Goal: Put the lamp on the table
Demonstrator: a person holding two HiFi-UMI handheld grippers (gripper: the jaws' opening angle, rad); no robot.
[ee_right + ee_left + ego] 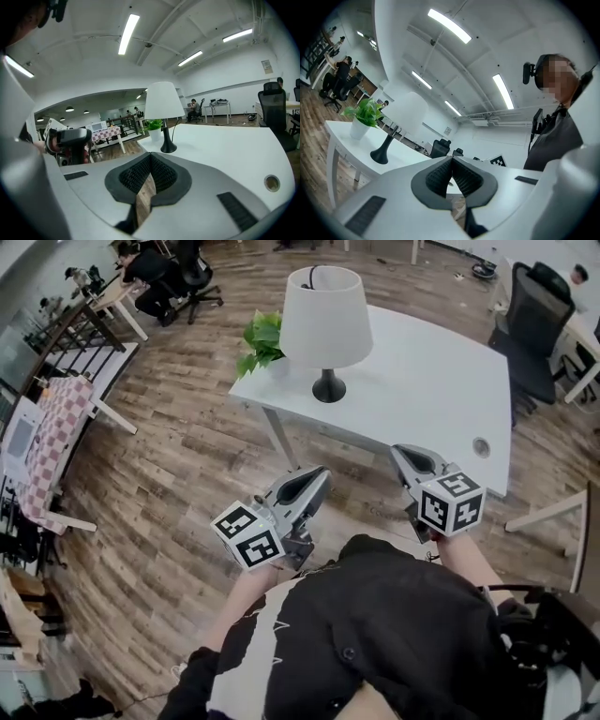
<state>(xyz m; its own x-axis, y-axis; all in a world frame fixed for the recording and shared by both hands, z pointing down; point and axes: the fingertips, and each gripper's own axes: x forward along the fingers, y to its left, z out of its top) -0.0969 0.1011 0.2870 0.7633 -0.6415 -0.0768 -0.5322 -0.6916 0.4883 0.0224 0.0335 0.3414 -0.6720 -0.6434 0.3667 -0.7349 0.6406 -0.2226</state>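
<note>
While the lamp stood upright on the white table, just beside a potted plant at its far corner, the person held both grippers by the near edge, well apart from it. The left gripper had its fingers pressed together on nothing; the right gripper was likewise closed and empty.

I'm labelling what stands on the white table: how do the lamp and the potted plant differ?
The lamp has a white shade on a black stem and base; the potted plant has green leaves in a white pot. The lamp rises well above the potted plant. The potted plant sits at a corner of the table, the lamp further in. Both stand upright on the table, close together.
</note>
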